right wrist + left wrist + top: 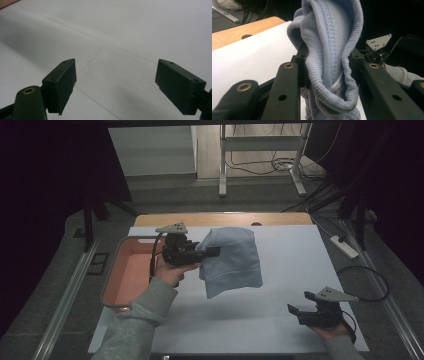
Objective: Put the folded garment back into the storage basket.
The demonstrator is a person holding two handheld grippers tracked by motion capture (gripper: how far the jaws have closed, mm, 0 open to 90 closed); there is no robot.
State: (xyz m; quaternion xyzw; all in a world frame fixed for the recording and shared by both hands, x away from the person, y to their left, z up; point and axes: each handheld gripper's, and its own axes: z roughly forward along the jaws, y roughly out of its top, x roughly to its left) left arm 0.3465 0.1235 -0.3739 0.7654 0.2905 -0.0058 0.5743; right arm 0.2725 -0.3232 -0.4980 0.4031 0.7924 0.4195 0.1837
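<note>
Blue knit garment (231,261) clamped in left gripper (212,252) fingers, hanging above worktop (280,320) centre; right gripper (299,304) fingers wide, near right front corner.

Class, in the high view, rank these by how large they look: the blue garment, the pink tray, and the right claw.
1. Blue garment and pink tray: similar in apparent size, and the lifted garment is nearer the camera, so no firm order.
2. Right claw: clearly smallest.
</note>
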